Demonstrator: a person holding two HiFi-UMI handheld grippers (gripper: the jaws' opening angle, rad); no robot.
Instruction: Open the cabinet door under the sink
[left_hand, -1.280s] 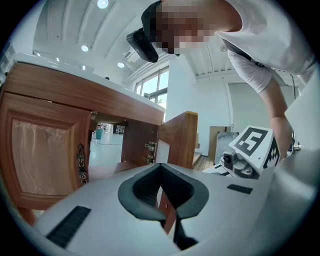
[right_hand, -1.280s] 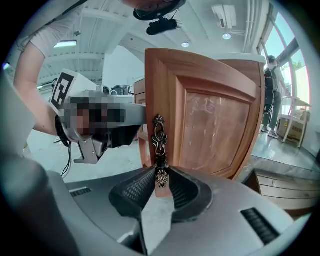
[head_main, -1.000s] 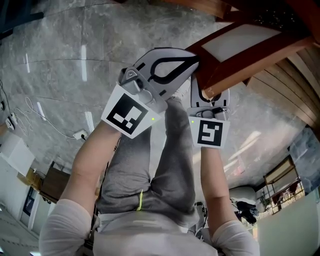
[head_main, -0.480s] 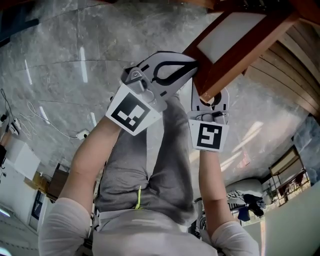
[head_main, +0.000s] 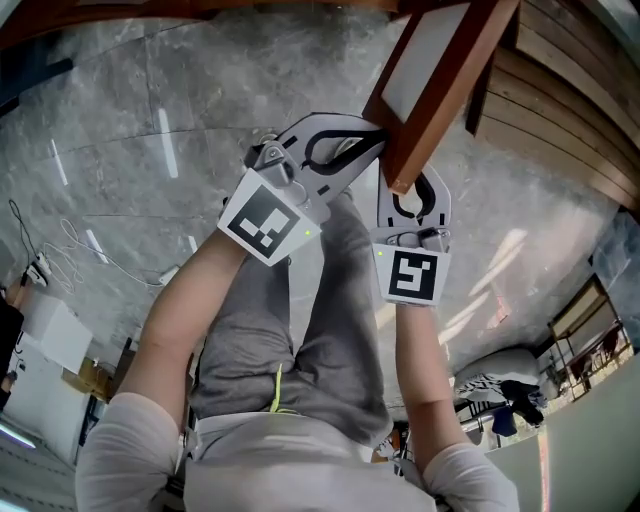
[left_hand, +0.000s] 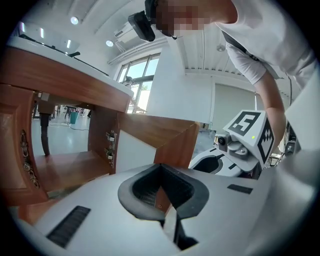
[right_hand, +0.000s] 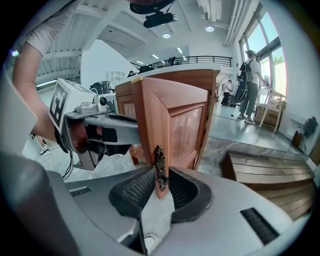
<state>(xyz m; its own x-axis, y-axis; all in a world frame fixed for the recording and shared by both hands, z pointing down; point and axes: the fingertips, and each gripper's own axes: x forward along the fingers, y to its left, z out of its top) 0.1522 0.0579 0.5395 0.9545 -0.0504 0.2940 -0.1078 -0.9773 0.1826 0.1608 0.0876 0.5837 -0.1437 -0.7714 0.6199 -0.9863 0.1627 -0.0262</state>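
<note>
Grips the cabinet door (right_hand: 187, 125) with the right claw (right_hand: 160, 176): jaws clamped on the door's free lower corner, one pad on each face, the ornate metal handle (right_hand: 160, 167) right between them. Shows that handle in the right gripper view alone. From the head view, only the right claw (head_main: 412, 190) under the open cabinet door (head_main: 432, 70), jaws round its edge.

Holds the left claw (left_hand: 160, 167) with jaws together at the tips and nothing between the pads, the brown wood of the cabinet door (left_hand: 150, 134) just beyond them. In the head view, left claw (head_main: 375, 135) just beside the right one, tips at the door's inner side; touching or just short of it, cannot tell.

Only from the left gripper view:
- the open cabinet beyond the claw, with one wooden shelf (left_hand: 70, 167)
- two hinges (left_hand: 109, 145), one above the other
- a second handle (left_hand: 25, 155) on the wooden panel to the claw's left
- the white countertop (left_hand: 65, 52) above

Only from the right gripper view:
- one person (right_hand: 247, 85) standing well beyond the claw, to its right
- one slatted platform (right_hand: 270, 175) on the floor, near the claw's right side

Counted in the head view:
- two claws
- a marker cube (head_main: 263, 215) on the left claw and a marker cube (head_main: 415, 275) on the right
- one open door
</note>
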